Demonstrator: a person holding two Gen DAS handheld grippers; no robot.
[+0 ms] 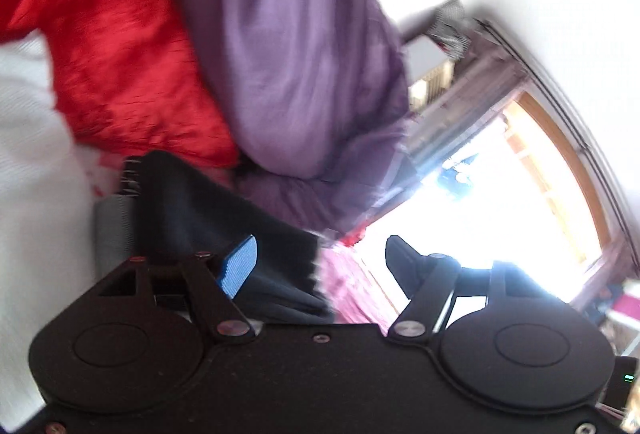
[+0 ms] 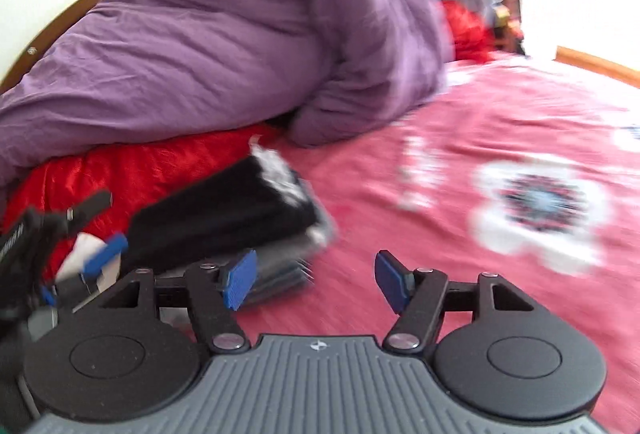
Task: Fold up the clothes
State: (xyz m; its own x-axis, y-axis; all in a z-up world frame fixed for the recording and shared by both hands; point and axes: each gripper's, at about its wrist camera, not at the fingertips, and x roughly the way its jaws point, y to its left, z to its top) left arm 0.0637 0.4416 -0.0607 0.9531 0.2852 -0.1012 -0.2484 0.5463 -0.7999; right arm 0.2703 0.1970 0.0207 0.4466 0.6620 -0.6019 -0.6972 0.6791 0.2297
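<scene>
- my right gripper (image 2: 314,280) hangs over the red bedspread (image 2: 460,242), tipped down toward it, its two blue pads (image 2: 240,278) standing well apart with only the spread showing in the gap. it has hold of nothing.
- just left of and beyond that left pad lies the stack of folded clothes (image 2: 240,222): a black piece on top with a white edge at its far end, grey layers beneath it, all resting on the spread. the pad is near the stack's front corner, but i cannot tell whether it touches.
- at the left edge of the right wrist view i see my left gripper (image 2: 98,226), its fingers spread and reaching in toward the stack's near end; the picture is too blurred there to say more.
- from the left wrist, the left gripper (image 1: 320,260) also has its fingers wide apart. the black folded cloth (image 1: 224,218) lies behind and against the left-hand pad (image 1: 240,266); the gap toward the other finger is free and nothing is pinched.
- a grey rolled edge (image 1: 114,230) shows beside the black cloth.
- a heaped purple duvet (image 2: 224,34) sits behind the stack, with a bright red cushion (image 2: 132,170) under its edge, just beside the clothes.
- the spread carries a white flower pattern (image 2: 536,206) to the right, well apart from the stack.
- a bright window (image 1: 500,194) glares behind the left gripper's right finger.
</scene>
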